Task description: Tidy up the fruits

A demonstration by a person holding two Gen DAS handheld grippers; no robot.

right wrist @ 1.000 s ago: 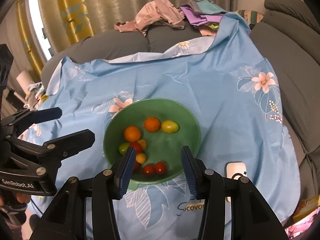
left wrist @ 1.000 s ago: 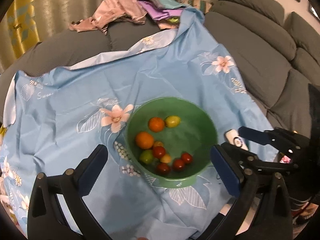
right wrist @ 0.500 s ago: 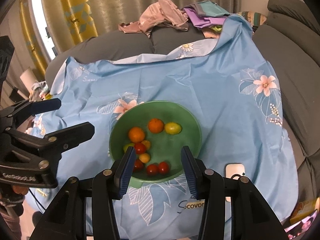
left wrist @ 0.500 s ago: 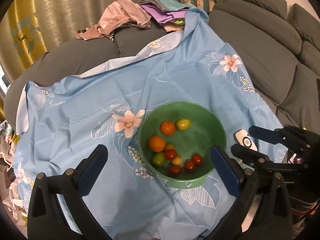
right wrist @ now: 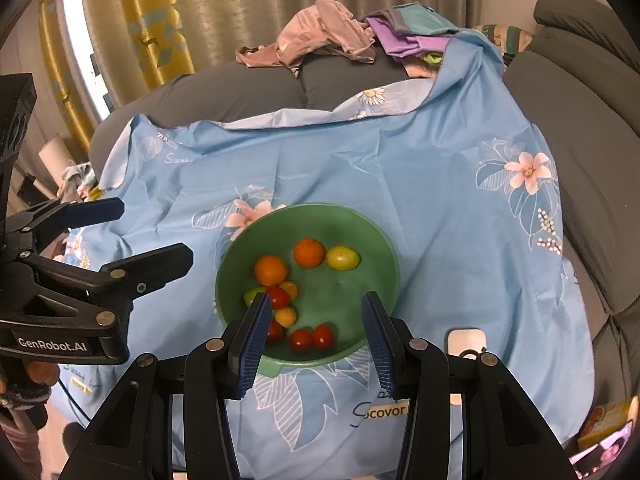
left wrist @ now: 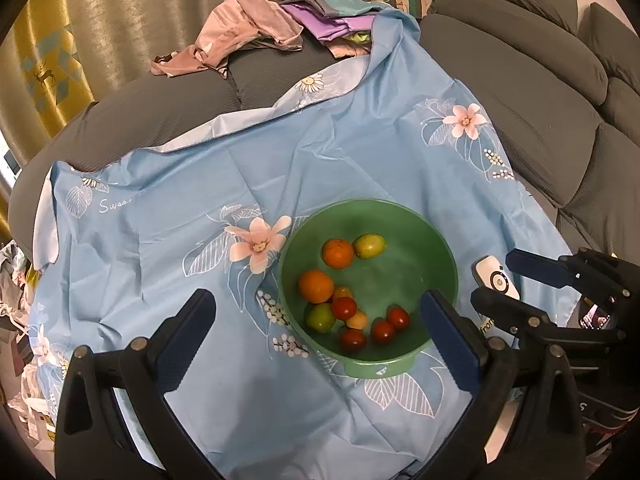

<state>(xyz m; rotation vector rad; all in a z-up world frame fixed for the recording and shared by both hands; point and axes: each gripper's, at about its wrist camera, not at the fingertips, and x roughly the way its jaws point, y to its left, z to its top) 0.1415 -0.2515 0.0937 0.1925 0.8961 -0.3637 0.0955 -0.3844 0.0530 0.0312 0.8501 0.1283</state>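
The green bowl (right wrist: 308,280) of small fruits sits low and central in the right wrist view, directly ahead of the right gripper (right wrist: 316,340), whose half-spread jaws hold nothing; the left gripper (left wrist: 320,332), spread wide and empty, frames it off-centre. The bowl rests on a blue floral cloth (right wrist: 420,168) over a grey sofa (right wrist: 580,100)

Both wrist views tilt down (close) — sharing the green bowl (left wrist: 448,256).

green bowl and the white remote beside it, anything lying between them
Nothing: between the green bowl and the white remote only bare blue floral cloth shows, clearest in the left wrist view.
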